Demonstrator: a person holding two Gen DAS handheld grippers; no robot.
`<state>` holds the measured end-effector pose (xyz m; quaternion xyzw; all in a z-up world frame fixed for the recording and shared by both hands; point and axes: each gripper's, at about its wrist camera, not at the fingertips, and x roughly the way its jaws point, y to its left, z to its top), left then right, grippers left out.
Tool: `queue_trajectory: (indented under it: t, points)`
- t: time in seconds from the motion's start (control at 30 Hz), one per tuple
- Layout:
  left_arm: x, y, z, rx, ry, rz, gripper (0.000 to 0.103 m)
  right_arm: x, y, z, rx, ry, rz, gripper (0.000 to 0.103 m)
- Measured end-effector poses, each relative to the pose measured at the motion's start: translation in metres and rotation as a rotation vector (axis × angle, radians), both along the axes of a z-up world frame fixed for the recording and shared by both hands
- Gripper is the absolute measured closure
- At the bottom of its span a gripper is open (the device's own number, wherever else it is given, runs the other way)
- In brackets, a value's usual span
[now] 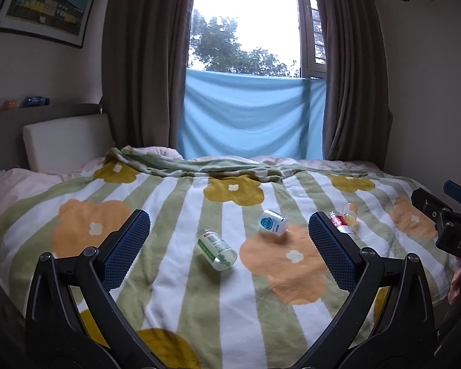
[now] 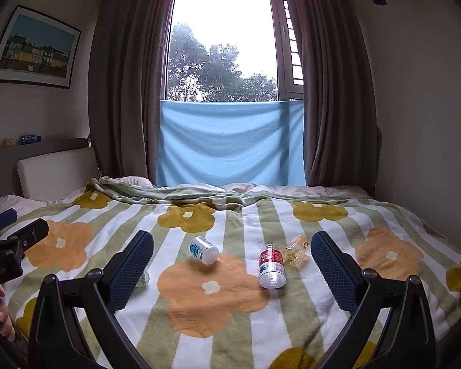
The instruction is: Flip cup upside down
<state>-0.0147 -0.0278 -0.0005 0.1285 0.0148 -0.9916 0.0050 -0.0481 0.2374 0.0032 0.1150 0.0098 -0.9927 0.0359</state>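
Several small containers lie on their sides on a flowered, striped blanket [image 1: 181,292]. A clear one with a green label [image 1: 217,248] lies nearest my left gripper [image 1: 227,230], which is open and empty above the bed. A white one with a blue label [image 1: 273,222] [image 2: 203,250] lies in the middle. A clear one with a red label [image 2: 271,266] [image 1: 339,224] and a small yellowish one [image 2: 297,250] [image 1: 351,212] lie ahead of my right gripper [image 2: 232,250], also open and empty. No plain cup stands out.
The blanket [image 2: 199,295] covers a bed. A cream headboard cushion [image 1: 66,141] is at the left, brown curtains [image 1: 141,70] and a window with blue cloth [image 1: 246,117] behind. The other gripper's body shows at the right edge [image 1: 448,224] and the left edge [image 2: 6,255].
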Motion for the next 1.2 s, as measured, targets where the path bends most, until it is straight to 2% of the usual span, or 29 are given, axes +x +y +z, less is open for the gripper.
queue_trajectory:
  t: [0.23, 0.53, 0.63, 0.83, 1.03, 1.2]
  points:
    - [-0.006, -0.017, -0.005, 0.002, -0.025, 0.024, 0.0, -0.04, -0.024, -0.002, 0.037, -0.064, 0.088, 0.001]
    - [-0.02, -0.057, -0.024, 0.018, -0.098, 0.086, 0.0, -0.153, -0.094, -0.019, 0.057, -0.306, 0.418, 0.001]
    - [-0.025, -0.074, -0.036, 0.033, -0.131, 0.113, 0.0, -0.193, -0.125, -0.039, 0.056, -0.408, 0.487, 0.001]
    - [-0.042, -0.105, -0.062, 0.058, -0.214, 0.158, 0.0, -0.257, -0.182, -0.093, 0.111, -0.603, 0.535, 0.001]
    - [-0.062, -0.124, -0.088, 0.077, -0.302, 0.17, 0.0, -0.294, -0.219, -0.142, 0.144, -0.76, 0.547, 0.001]
    - [-0.074, -0.128, -0.108, 0.088, -0.356, 0.157, 0.0, -0.311, -0.235, -0.174, 0.165, -0.834, 0.517, 0.003]
